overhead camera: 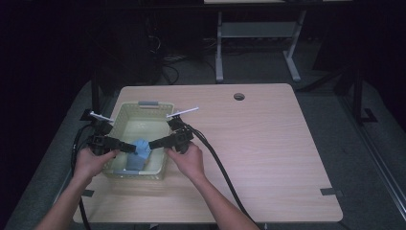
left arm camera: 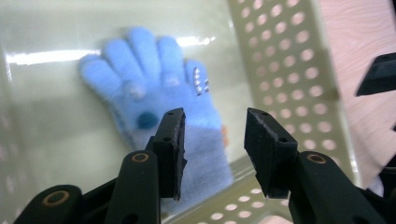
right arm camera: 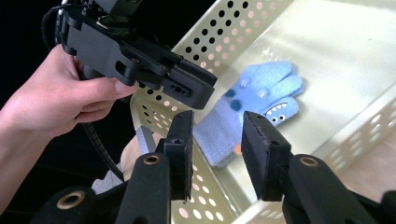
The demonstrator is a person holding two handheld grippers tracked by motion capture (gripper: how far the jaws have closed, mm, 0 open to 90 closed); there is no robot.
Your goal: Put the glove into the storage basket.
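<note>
From the high view, I have my left gripper (overhead camera: 125,146) and my right gripper (overhead camera: 154,143) both reaching in over the pale green perforated basket (overhead camera: 125,113) that sits on the left part of the wooden table (overhead camera: 268,153), their tips close together above the blue glove (overhead camera: 139,152) lying on the basket floor toward my near side. In the left gripper view, my jaws stand parted with nothing pressed between the pads; the glove (left arm camera: 163,107) lies flat beyond and below them, fingers spread away from me, cuff toward the near wall of the basket (left arm camera: 285,60), and it rests on the bottom by itself. In the right gripper view, my jaws are likewise apart and empty, and past them I see the glove (right arm camera: 252,109) flat on the floor of the basket (right arm camera: 243,28), its little monster face showing, while my left hand (right arm camera: 56,100) holds the left gripper (right arm camera: 198,88) just above the cuff end without touching it, as far as I can tell. I judge the placing itself to be done: the glove is inside the basket and neither tool grips it. What is left, I reckon, is to draw both grippers clear of the basket, unless the glove is meant to be picked up again.
</note>
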